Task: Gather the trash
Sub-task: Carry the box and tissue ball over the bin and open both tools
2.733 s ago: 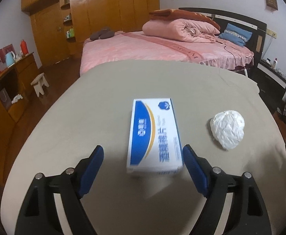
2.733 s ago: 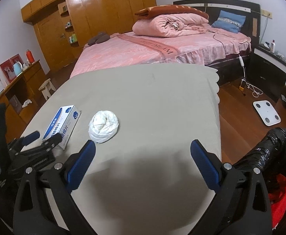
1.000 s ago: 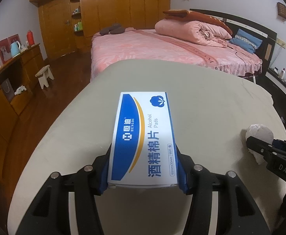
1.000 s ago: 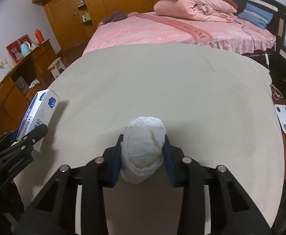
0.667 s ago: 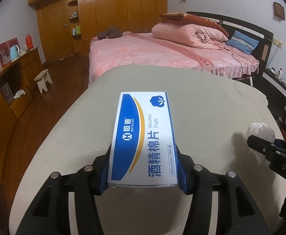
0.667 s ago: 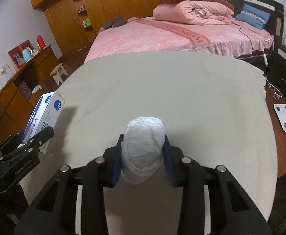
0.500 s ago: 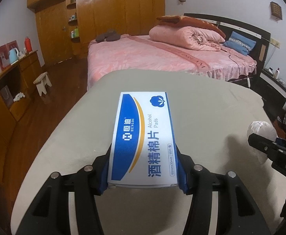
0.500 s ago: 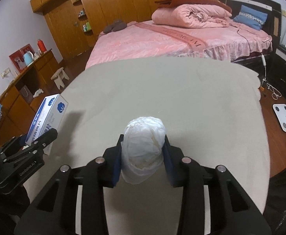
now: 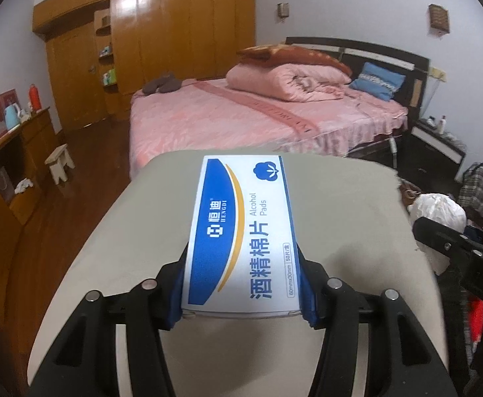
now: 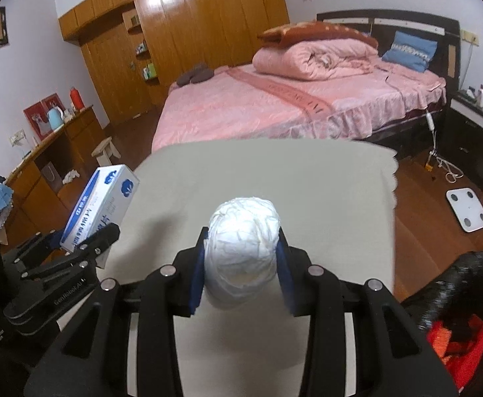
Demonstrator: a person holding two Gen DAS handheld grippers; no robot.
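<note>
A: What is seen at the left?

B: A blue-and-white cardboard box of alcohol pads (image 9: 241, 231) is clamped between the blue pads of the left tool (image 9: 241, 292). It is held flat, printed face up, raised above the beige cloth-covered worktop (image 9: 340, 205). From the right wrist view the same box (image 10: 100, 206) is seen tilted at the worktop's left edge, in that tool's grip.

A: And further right?

B: A crumpled white ball of paper trash (image 10: 243, 248) is pinched between the pads of the right tool (image 10: 241, 271), which are closed on its sides. It is held over the near part of the worktop (image 10: 307, 182). In the left wrist view the ball (image 9: 438, 211) is seen beyond the worktop's right edge.

A: What is behind?

B: A pink-covered bed (image 10: 274, 99) is seen behind the worktop, and a white bathroom scale (image 10: 467, 210) lies on the wooden floor at the right.
</note>
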